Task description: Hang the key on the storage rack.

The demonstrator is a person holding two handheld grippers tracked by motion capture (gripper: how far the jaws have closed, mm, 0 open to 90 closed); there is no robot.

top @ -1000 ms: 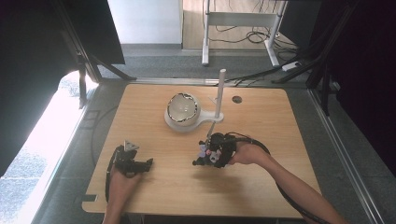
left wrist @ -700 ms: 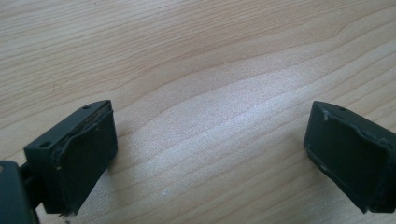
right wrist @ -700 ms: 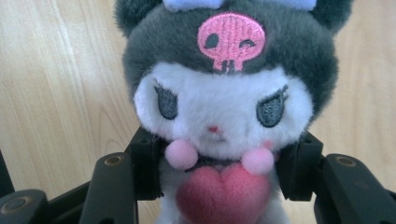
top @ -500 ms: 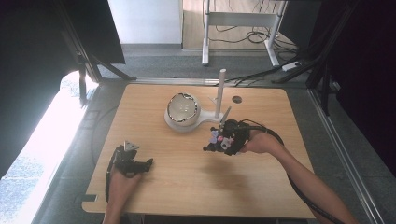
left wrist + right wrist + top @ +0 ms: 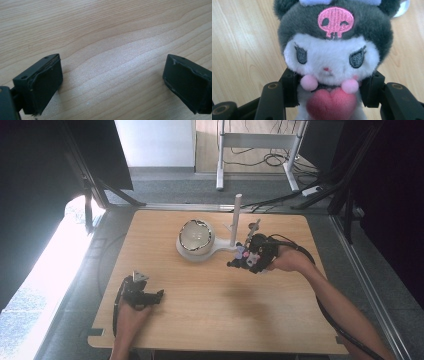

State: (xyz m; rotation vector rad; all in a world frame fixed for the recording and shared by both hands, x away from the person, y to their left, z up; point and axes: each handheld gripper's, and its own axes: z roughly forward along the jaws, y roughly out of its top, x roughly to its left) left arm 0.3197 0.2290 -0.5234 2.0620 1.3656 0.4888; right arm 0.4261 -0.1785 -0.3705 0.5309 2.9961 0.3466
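Wooden table (image 5: 210,315): right hand-held gripper (image 5: 246,259) clamps skull-badged plush toy (image 5: 332,62); left hand-held gripper (image 5: 112,82) gapes.

One table (image 5: 210,320) bears everything counted here. On it stands one white stand (image 5: 200,251): a single round base with one bowl-like dish (image 5: 196,236) and one upright post (image 5: 235,217) at the dish's right. One small dark disc (image 5: 256,221) lies just right of the post. Two grippers are over the table: the right gripper (image 5: 239,259) beside the stand's base, the left gripper (image 5: 159,294) well apart from the stand, near the table's front edge. One plush toy (image 5: 332,60) sits in the right gripper, carrying one pink skull patch and one pink heart.
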